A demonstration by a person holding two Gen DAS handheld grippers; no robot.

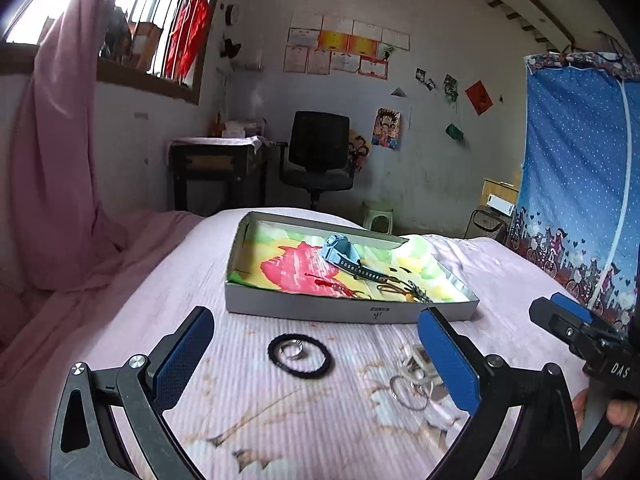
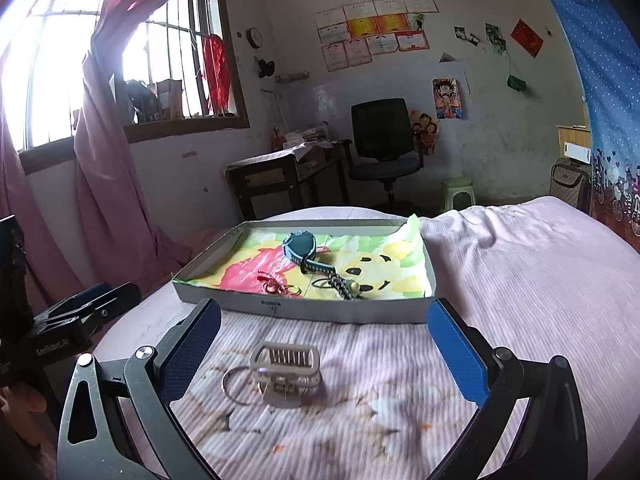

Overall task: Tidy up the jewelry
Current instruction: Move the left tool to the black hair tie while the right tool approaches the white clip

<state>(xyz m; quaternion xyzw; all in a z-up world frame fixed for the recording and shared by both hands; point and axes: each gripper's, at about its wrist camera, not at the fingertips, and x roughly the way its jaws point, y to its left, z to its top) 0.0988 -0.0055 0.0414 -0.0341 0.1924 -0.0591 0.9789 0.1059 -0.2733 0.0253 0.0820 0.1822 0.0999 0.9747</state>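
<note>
A shallow grey box [image 1: 320, 312] [image 2: 320, 310] lined with a bright cartoon cloth sits on the pink bedspread. In it lie a blue watch [image 1: 340, 254] [image 2: 302, 246], a red cord [image 1: 326, 282] [image 2: 270, 282], rings and a dark chain [image 2: 342, 286]. In front of the box, a black hair tie [image 1: 301, 356] circles a silver ring [image 1: 292, 349]. A white hair claw [image 2: 285, 374] [image 1: 416, 362] rests on a thin wire hoop [image 2: 232, 384] [image 1: 406, 392]. My left gripper [image 1: 316, 364] is open around the hair tie. My right gripper [image 2: 324, 360] is open around the claw.
The right gripper's body [image 1: 580, 332] shows at the left view's right edge; the left gripper's body [image 2: 80, 312] shows at the right view's left edge. Beyond the bed stand a desk [image 2: 280, 176], an office chair [image 2: 384, 144], a green stool [image 2: 458, 192] and pink curtains [image 1: 60, 160].
</note>
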